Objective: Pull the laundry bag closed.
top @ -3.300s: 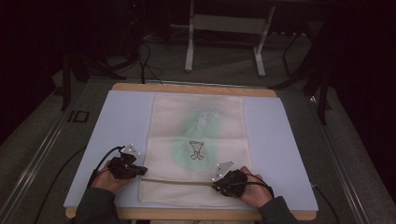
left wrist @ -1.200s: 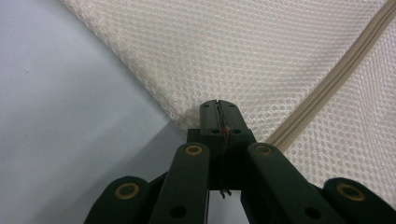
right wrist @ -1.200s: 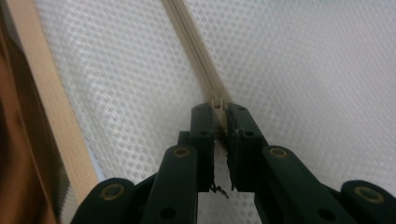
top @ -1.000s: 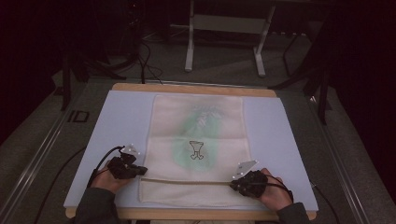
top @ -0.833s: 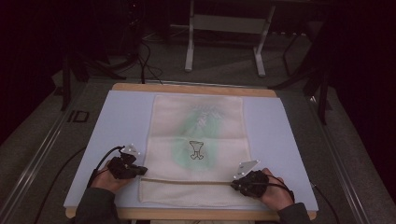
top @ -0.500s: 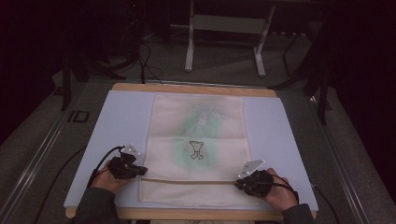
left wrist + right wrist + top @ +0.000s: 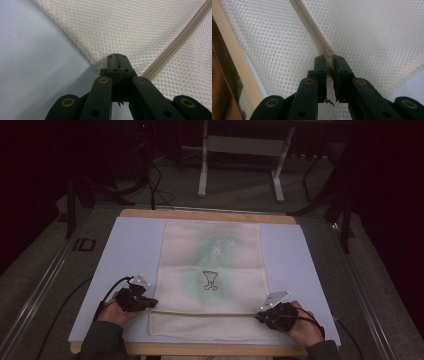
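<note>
Pale blue mat [image 7: 130,250] carries a mesh bag [image 7: 212,270]; left gripper [image 7: 150,303] pinches its edge, right gripper [image 7: 261,316] pinches the zipper pull [image 7: 328,56].

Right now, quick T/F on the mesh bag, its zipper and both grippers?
1. The left gripper is shut on the mesh bag's edge. True.
2. The right gripper hangs open above the bag. False: it is shut on the zipper pull.
3. The zipper runs along the bag's near end. True.
4. The bag lies on bare wood. False: it lies on a pale blue mat.
5. A green garment shows through the mesh. True.
</note>
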`<state>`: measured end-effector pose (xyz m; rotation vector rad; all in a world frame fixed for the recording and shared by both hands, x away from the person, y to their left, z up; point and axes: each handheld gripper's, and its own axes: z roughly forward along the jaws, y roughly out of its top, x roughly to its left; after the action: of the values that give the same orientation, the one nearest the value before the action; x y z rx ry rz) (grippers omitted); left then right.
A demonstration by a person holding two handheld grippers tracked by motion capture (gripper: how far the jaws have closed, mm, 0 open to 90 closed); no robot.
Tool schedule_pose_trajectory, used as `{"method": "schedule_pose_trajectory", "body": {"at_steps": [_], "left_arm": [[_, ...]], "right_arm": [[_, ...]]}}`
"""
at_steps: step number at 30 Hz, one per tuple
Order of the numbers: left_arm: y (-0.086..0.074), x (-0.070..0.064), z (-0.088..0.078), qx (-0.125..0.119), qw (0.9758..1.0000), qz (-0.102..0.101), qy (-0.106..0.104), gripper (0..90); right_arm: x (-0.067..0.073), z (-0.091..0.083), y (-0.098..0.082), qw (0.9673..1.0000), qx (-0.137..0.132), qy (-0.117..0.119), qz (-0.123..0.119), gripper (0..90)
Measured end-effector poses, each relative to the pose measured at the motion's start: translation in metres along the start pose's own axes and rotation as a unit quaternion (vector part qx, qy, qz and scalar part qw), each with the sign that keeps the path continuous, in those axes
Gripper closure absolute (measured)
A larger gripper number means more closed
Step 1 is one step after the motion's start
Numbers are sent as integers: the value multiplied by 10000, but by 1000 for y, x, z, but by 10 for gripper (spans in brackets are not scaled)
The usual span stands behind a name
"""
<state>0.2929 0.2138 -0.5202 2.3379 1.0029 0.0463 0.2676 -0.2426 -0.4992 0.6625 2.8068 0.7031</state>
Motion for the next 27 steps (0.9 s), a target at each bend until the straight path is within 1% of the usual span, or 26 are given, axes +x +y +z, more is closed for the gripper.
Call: {"method": "schedule_pose_trajectory", "body": {"at_steps": [6, 7, 8, 14, 15, 17, 18, 19, 21, 23, 24, 27], "left_arm": [[0, 0, 0, -2, 10000, 2, -2, 897], [0, 0, 0, -2, 10000, 4, -3, 897], [0, 0, 0, -1, 10000, 5, -2, 898], [0, 0, 0, -4, 10000, -5, 0, 897], [0, 0, 0, -3, 10000, -8, 4, 898], [0, 0, 0, 4, 10000, 3, 0, 897], [0, 0, 0, -6, 10000, -5, -8, 898], [0, 0, 0, 4, 10000, 2, -4, 897], [0, 0, 0, -4, 10000, -7, -5, 898], [0, 0, 0, -1, 10000, -10, 0, 898], [0, 0, 0, -5, 10000, -8, -2, 897], [0, 0, 0, -14, 10000, -7, -19, 897]], "right_arm": [[-1, -2, -1, 10000, -8, 36, 1, 825], [-1, -2, -1, 10000, 31, -5, -3, 825], [-2, -3, -3, 10000, -7, 12, 38, 825], [-2, -5, -3, 10000, 20, 24, 16, 825], [-2, -5, -3, 10000, 84, -30, -4, 825], [-5, -5, -6, 9992, 302, -249, -14, 825], [-7, -6, -10, 9993, 283, -243, 45, 825], [-10, -9, -14, 9996, 193, -182, 128, 825], [-13, -12, -20, 9993, 216, -203, 235, 825], [-16, -16, -25, 9994, 99, -123, 297, 825], [-17, -17, -25, 9994, 71, -119, 304, 825], [-18, -18, -26, 9994, 77, -84, 321, 825]]}}
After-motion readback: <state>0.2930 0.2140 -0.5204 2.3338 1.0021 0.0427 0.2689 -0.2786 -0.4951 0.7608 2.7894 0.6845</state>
